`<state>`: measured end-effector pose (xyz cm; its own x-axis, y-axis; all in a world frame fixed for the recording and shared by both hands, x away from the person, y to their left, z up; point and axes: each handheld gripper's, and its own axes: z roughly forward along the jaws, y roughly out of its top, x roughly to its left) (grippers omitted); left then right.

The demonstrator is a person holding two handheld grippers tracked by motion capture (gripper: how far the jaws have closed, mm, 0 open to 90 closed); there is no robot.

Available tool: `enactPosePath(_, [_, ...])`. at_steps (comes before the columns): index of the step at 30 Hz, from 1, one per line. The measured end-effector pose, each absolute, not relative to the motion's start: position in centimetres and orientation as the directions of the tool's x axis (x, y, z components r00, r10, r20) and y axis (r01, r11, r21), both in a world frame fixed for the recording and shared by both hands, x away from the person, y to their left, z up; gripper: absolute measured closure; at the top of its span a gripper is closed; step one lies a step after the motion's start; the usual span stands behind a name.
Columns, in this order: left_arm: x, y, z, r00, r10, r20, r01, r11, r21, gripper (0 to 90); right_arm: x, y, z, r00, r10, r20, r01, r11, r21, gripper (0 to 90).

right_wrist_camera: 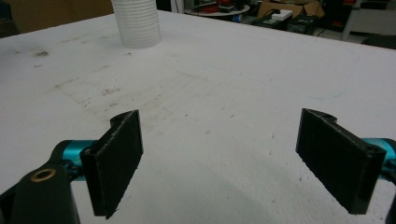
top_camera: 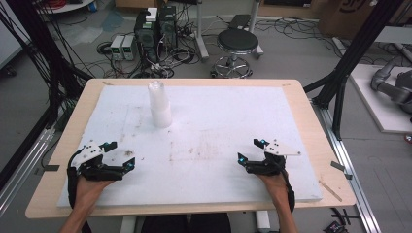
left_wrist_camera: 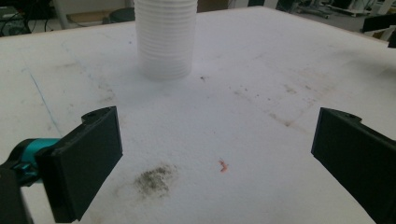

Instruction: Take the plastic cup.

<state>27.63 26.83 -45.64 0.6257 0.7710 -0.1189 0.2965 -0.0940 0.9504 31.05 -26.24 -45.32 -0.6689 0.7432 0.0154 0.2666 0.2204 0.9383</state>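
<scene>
one cup stack (top_camera: pixel 160 106), upright on foam board (top_camera: pixel 218 145)

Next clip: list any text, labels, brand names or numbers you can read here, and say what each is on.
None can be read.
Cardboard box at the far right of the high view: dark printing, cut off and too blurred to read.
Stack of white cups, foam board, both grippers: no lettering visible.

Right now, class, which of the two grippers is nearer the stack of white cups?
The left gripper. The stack of white cups stands on the far left of the white board, well away from the right gripper.
</scene>
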Motion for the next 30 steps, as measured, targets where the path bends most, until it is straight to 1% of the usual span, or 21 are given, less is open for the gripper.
enactPosePath(5, [28.3,27.7,-44.4,0.648,0.752,-0.119,0.274,-0.084,0.958,1.8,31.0,-26.1,-45.3,-0.669,0.743,0.01,0.269,0.229,0.935,14.4])
enactPosePath(10, [29.7,28.5,-42.5,0.689,0.713,-0.127,0.261,-0.081,0.962,1.8,31.1,-26.2,-45.3,-0.667,0.745,0.015,0.269,0.222,0.937,14.4])
enactPosePath(22, [33.5,29.5,-38.4,0.754,0.651,-0.089,0.2,-0.098,0.975,1.8,31.1,-26.2,-45.3,-0.666,0.746,0.019,0.273,0.22,0.936,14.4])
enactPosePath(30, [36.2,29.8,-36.6,0.793,0.603,-0.081,0.201,-0.134,0.97,1.8,31.1,-26.3,-45.3,-0.668,0.744,0.017,0.268,0.219,0.938,14.4])
